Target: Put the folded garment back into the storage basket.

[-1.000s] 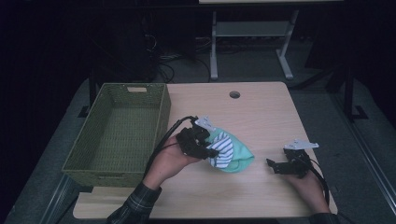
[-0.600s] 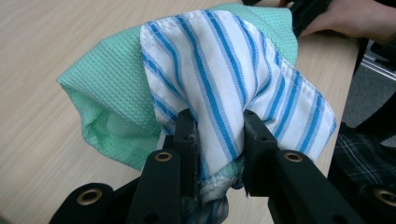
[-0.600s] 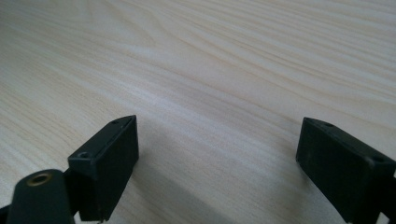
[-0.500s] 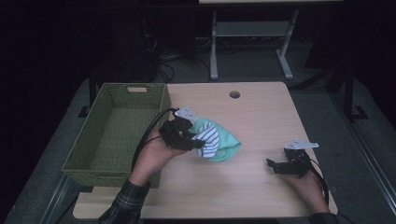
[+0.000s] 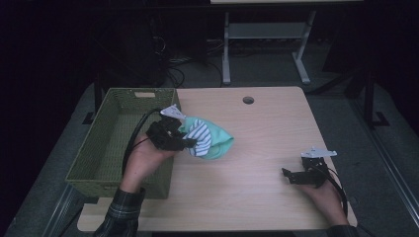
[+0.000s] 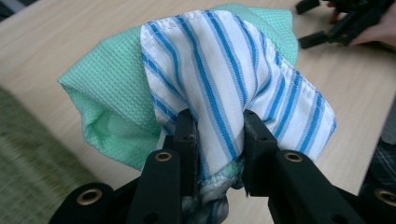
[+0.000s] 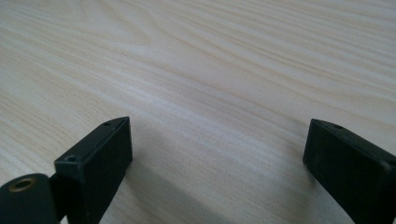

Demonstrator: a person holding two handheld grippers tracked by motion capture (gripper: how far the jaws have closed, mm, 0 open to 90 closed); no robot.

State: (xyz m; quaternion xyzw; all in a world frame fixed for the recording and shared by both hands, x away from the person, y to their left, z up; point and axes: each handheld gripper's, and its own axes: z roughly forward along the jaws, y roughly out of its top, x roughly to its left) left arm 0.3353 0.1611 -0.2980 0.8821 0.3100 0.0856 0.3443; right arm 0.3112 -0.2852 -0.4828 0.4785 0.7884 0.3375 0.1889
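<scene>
Holding a bunch of cloths, the left gripper has its black jaws squeezed tight on them. One cloth is white with blue stripes. The other cloth is green and is wrapped around the striped one. Both are pinched together so they can be carried as one bundle and nothing falls out.

The bundle hangs in the air just beside the basket, at its right wall, above the table. It has come closer to the basket than it was a moment ago, when it was farther out over the table. The basket looks like the place where the cloths should go, so the bundle is kept up high enough to get over the wall.

The right gripper is far from the basket, near the other end of the table. Its jaws have just been opening and now stand wide apart, with only bare wood between them. It holds nothing. It seems to wait there, out of the way, so the left hand has room to work.
</scene>
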